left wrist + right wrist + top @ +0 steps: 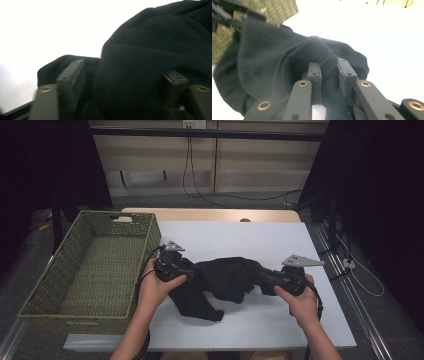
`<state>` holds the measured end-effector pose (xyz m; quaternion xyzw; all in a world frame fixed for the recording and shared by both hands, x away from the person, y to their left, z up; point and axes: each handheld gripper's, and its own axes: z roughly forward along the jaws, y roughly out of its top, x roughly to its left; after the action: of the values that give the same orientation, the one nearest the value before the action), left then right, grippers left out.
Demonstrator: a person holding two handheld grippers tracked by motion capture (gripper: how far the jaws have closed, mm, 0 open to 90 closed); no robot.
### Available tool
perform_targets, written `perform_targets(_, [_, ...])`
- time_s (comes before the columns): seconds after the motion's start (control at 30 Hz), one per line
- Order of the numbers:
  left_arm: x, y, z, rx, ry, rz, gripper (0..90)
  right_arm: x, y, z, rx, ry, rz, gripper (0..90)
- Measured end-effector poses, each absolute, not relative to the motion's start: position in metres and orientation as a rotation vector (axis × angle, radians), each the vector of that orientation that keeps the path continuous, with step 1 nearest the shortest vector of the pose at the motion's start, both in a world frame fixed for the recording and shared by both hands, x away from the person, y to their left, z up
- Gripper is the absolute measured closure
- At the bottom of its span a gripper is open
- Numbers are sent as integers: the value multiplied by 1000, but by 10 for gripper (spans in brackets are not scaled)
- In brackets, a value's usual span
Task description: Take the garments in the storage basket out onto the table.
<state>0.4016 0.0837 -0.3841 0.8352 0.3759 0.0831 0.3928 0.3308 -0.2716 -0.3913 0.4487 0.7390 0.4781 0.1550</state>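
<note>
Clearly, the soft, limp black garment (222,282) is pinched at a fold by the right claw (329,75); a thick bunch is bracketed by the left claw (122,82), its grip uncertain.

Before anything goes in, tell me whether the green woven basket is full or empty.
Empty: the green woven basket shows its bare woven floor in the high view, and the black cloth garment lies bunched on the white table beside it.
</note>
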Motion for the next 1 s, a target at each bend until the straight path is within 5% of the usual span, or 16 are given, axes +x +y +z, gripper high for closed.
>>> perform_targets(0.27, [403,88,-389,2054,1001,125,777,335,-291,-377,1382,2069,1386,743])
perform_targets(0.4, [408,89,-397,2080,1050,113,830,338,-303,-381,1450,2034,1391,731])
perform_targets(0.67, [413,89,-406,2138,1091,135,833,355,-330,-397,1593,1976,1364,741])
perform_targets(0.9, [413,89,-401,2138,1077,98,825,374,-291,-393,1491,2093,1376,747])
perform_targets(0.97, [413,89,-399,2142,1058,116,739,379,-276,-393,1450,2133,1367,747])
perform_targets(1.0, [413,89,-399,2142,1058,116,614,379,-276,-393,1450,2133,1367,747])
